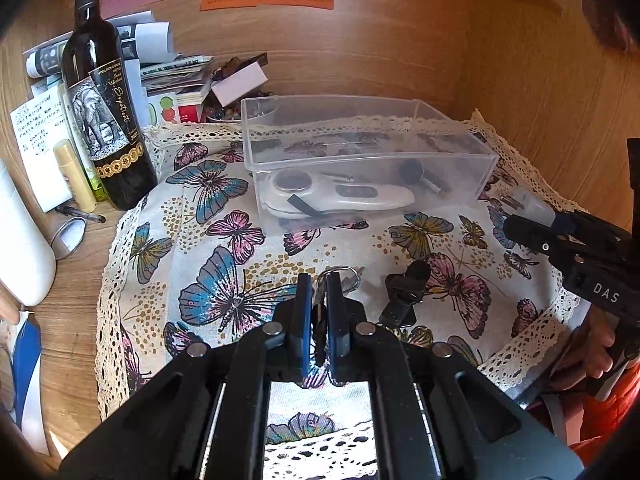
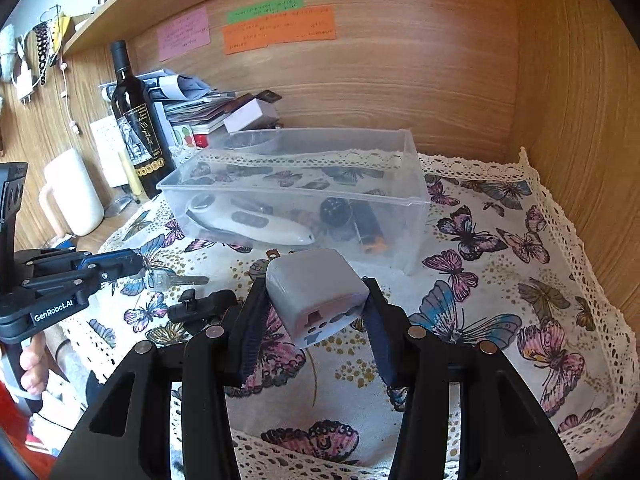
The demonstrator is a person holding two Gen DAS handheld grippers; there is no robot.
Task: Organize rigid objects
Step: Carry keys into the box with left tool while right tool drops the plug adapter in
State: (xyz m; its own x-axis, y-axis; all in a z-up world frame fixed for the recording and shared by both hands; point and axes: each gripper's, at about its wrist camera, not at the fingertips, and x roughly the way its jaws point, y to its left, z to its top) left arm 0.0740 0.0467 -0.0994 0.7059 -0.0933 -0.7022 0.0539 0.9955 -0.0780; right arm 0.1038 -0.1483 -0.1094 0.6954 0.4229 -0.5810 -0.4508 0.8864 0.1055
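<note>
fig. clear plastic bin [image 2: 412, 200] sits on the butterfly cloth [image 2: 500, 288] at the back centre; already inside: a white handheld device [image 2: 256, 226], a black round-headed item [image 2: 336, 210] and a black/orange piece [image 2: 370, 232]. right gripper [image 2: 316, 312], jaws spread wide and pressed on both sides of a grey plug adapter [image 2: 316, 292], holds it clear of the cloth just in front of the bin's near wall. left gripper [image 1: 318, 320], jaws nearly closed, pinches a key bunch [image 2: 176, 280] by the ring end; in the right wrist view the key blade pokes out past the fingertips, low over the cloth; cannot tell if it touches. a black clip-like item [image 1: 404, 292] lies loose on the cloth between the 2 grippers, not yet picked. wine bottle [image 1: 104, 112] and papers stand off to the left, apart from the work.

step in hand (judged): both tools loaded, carry-to-bin phase. next move calls for lifting the adapter over the near rim, then spreading the jaws; keys follow, w/ care not to clash over the bin.
</note>
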